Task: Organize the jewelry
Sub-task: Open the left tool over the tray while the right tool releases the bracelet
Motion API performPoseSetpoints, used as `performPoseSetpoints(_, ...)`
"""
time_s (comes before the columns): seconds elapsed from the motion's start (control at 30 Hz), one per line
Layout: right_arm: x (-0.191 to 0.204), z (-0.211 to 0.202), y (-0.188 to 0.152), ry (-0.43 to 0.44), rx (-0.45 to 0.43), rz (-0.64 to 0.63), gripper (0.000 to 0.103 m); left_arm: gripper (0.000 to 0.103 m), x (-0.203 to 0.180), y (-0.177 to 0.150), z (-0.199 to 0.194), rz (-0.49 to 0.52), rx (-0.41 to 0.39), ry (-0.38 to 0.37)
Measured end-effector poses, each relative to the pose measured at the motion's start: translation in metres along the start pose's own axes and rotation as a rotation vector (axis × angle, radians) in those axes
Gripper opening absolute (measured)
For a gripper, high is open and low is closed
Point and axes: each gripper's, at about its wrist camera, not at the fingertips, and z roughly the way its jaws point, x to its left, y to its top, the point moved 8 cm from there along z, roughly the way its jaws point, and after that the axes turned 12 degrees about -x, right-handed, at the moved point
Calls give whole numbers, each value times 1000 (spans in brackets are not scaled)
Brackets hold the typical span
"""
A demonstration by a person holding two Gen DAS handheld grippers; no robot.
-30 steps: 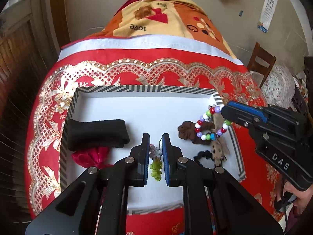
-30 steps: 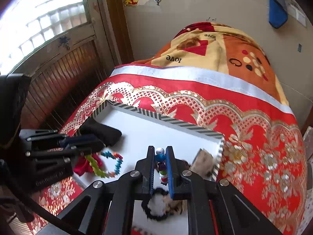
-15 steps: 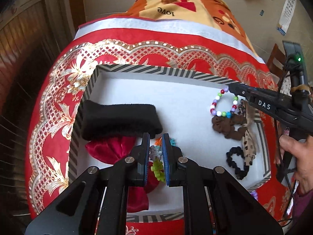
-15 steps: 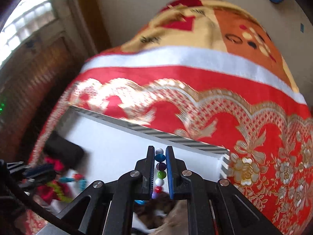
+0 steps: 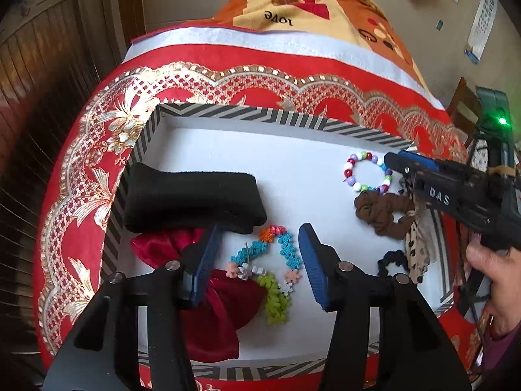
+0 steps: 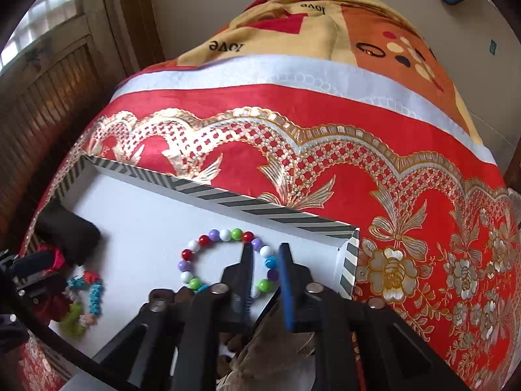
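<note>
The left gripper (image 5: 259,254) stands wide over the near half of a striped-rimmed white tray (image 5: 276,115), its jaws having just been opening; the flower-link bracelet (image 5: 270,270) lies on the tray floor between the blue pads (image 5: 311,260), touched by neither. Its green end overlaps a red satin pouch (image 5: 221,306) at the tray's near-left corner, and a black padded roll (image 5: 192,200) lies just beyond the pouch along the left edge.

The right gripper (image 6: 265,265) sits low at the tray's far-right corner, jaws parted a little and having just been opening. The round-bead bracelet (image 6: 224,262) lies flat on the white floor, its right side running between the two fingers; whether the pads still touch a bead cannot be told.

The left wrist view alone shows what lies nearer along the right edge: a brown scrunchie (image 5: 382,210) touching the bead bracelet, a spotted fabric piece (image 5: 415,244) beside it, a black scrunchie (image 5: 390,260) nearer still, and the person's hand (image 5: 498,280) on the right gripper's grip.

The right wrist view alone shows the bead ring whole and the tray's striped far-right corner against the red and gold bedspread (image 6: 390,163) that carries the tray. There the flower-link bracelet appears small at the left, beside the left gripper's dark body.
</note>
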Motion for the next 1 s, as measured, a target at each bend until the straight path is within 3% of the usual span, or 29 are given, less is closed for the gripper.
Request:
performPoseSetpoints(0.27, 10, -27, 2, 17, -28, 12, 31, 51, -1, 3, -13, 9, -24, 26)
performPoseSetpoints(0.33, 13, -33, 1, 14, -32, 12, 40, 51, -2, 4, -17, 10, -33, 28)
performPoseSetpoints(1.0, 25, -108, -39, 0, -23, 103, 41, 51, -5, -6, -68, 25, -99, 92)
